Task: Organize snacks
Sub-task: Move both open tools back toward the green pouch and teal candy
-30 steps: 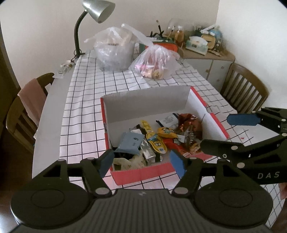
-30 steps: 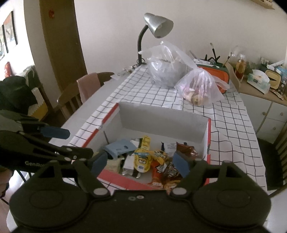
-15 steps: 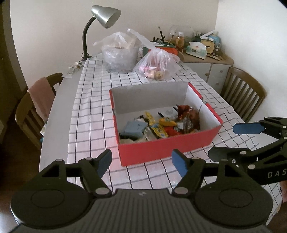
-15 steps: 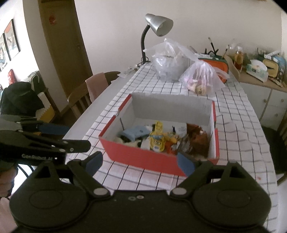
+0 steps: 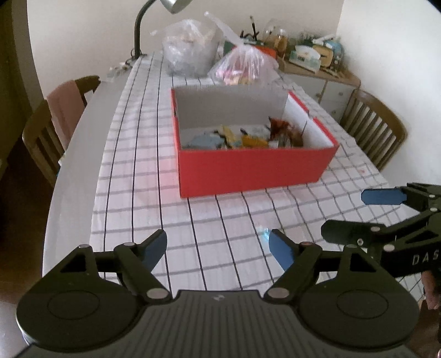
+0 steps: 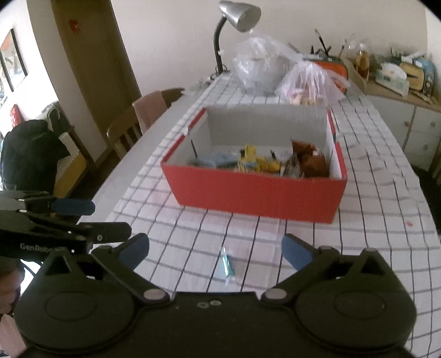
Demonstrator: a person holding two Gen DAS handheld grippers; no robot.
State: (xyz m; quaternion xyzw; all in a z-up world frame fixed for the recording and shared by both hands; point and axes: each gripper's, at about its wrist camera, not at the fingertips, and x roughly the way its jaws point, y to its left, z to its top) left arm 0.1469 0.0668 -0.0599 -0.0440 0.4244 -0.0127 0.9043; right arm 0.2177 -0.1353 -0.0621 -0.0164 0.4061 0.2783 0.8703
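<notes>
A red cardboard box [image 5: 256,168] [image 6: 256,195] stands on the checked tablecloth with several snack packets [image 5: 242,137] [image 6: 261,162] inside. A small clear packet with blue print [image 6: 227,265] [image 5: 263,231] lies on the cloth near the front edge. My left gripper [image 5: 217,249] is open and empty, well back from the box. My right gripper [image 6: 216,249] is open and empty, with the small packet just beyond and between its fingers. Each gripper shows at the side of the other's view.
Two plastic bags [image 5: 242,66] [image 6: 306,82] and a desk lamp [image 6: 237,16] stand behind the box. Wooden chairs [image 5: 55,124] [image 5: 377,126] flank the table. A cluttered sideboard [image 6: 399,82] is at the far right. A dark coat [image 6: 27,154] hangs at left.
Both grippers have pulled back and away from the box toward the table's front edge. The small packet on the cloth has come into view.
</notes>
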